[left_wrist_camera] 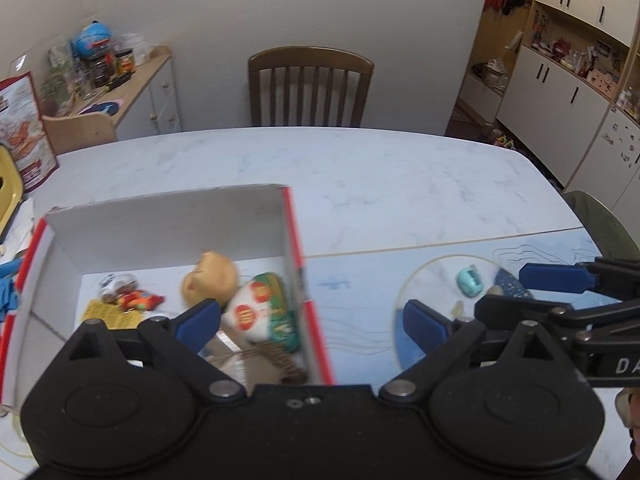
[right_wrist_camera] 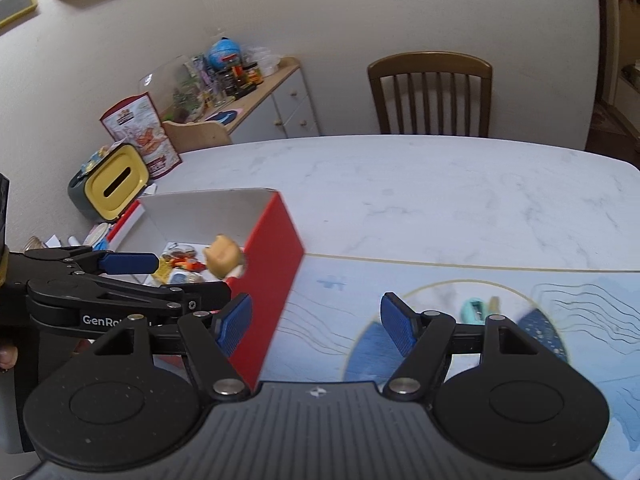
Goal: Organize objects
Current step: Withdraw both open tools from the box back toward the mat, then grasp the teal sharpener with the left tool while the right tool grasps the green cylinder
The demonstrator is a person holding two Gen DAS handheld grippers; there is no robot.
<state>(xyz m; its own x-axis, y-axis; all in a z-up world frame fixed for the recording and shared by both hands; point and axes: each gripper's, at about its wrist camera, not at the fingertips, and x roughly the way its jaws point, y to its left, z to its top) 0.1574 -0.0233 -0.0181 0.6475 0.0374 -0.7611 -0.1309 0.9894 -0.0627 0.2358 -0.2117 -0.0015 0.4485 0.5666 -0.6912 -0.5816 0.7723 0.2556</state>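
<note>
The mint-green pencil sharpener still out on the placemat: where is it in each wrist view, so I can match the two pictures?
Left wrist view: the mint-green pencil sharpener lies right of centre on the placemat, just beyond the right gripper.
Right wrist view: lower right, partly hidden behind the right gripper's linkage, at.
Shared landmark: the red-and-white box, left of the sharpener in both.

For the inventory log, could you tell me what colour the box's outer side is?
Red, on the box; clearest in the right wrist view.
</note>
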